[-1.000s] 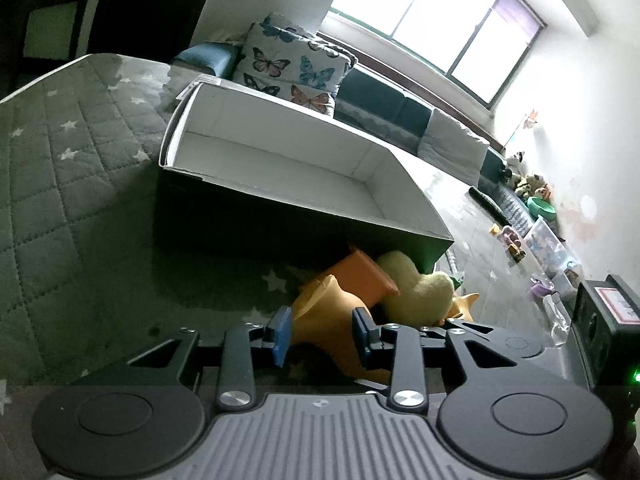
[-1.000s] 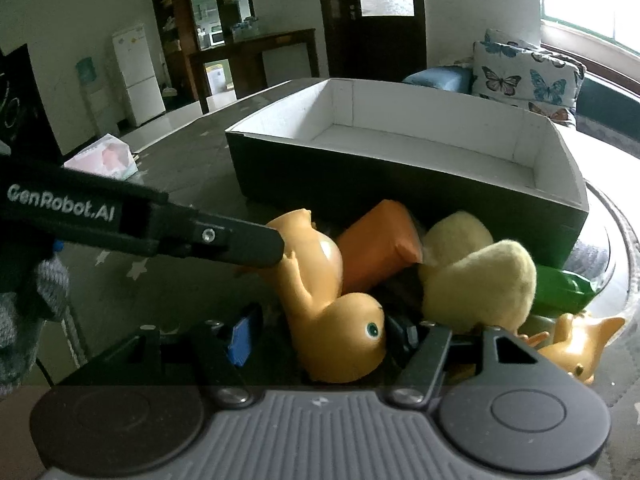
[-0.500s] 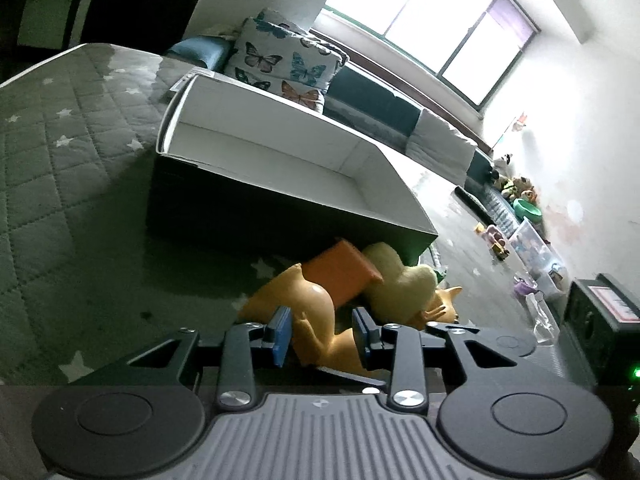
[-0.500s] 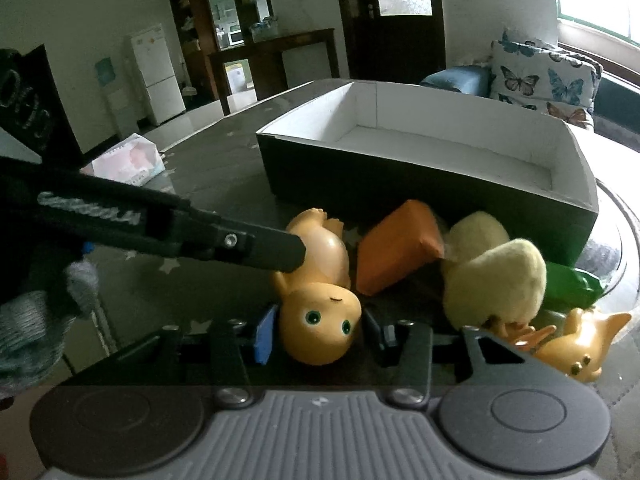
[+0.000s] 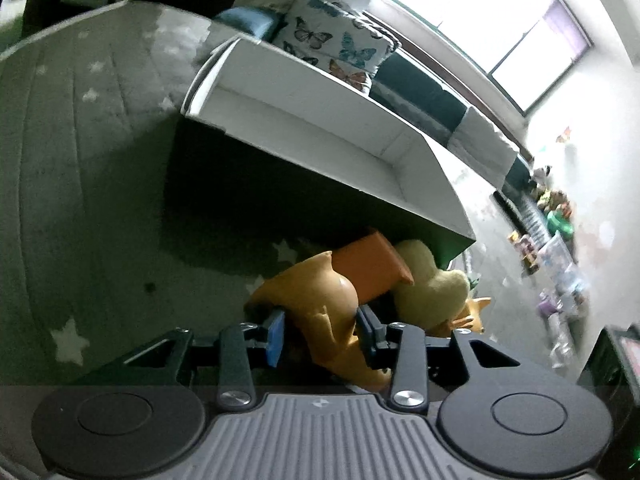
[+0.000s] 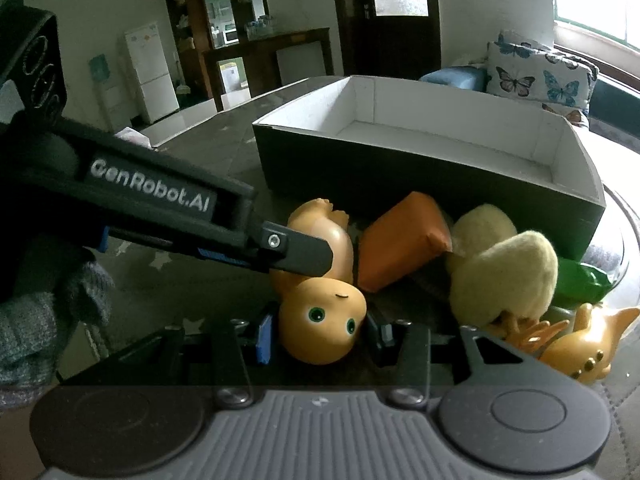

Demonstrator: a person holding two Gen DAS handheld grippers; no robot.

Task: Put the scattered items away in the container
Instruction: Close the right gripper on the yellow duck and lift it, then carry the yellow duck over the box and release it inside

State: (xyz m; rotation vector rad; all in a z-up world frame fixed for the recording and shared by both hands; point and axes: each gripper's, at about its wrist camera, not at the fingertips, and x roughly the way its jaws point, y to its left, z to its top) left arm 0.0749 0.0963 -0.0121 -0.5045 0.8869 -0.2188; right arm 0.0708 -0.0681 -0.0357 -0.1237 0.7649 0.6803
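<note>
An orange rubber doll [image 6: 320, 312] lies on the grey star mat in front of the dark box [image 6: 420, 176] with white inside walls. My right gripper [image 6: 320, 340] has its jaws on either side of the doll's head. My left gripper [image 5: 320, 330] has its jaws around the doll's body [image 5: 324, 300]; its arm [image 6: 192, 216] crosses the right wrist view. An orange block [image 6: 400, 240], a yellow plush duck [image 6: 500, 272], a green item [image 6: 580, 284] and a small orange figure [image 6: 580, 348] lie beside the doll.
The box [image 5: 320, 132] stands open just behind the toys. A butterfly cushion [image 5: 332, 48] and a sofa lie beyond it. Small toys [image 5: 552, 248] line the right wall. A dark device [image 5: 616, 360] stands at the right edge.
Both grippers have closed in around the doll. The doll's head now sits between my right jaws, and the left gripper has moved closer over its body.
</note>
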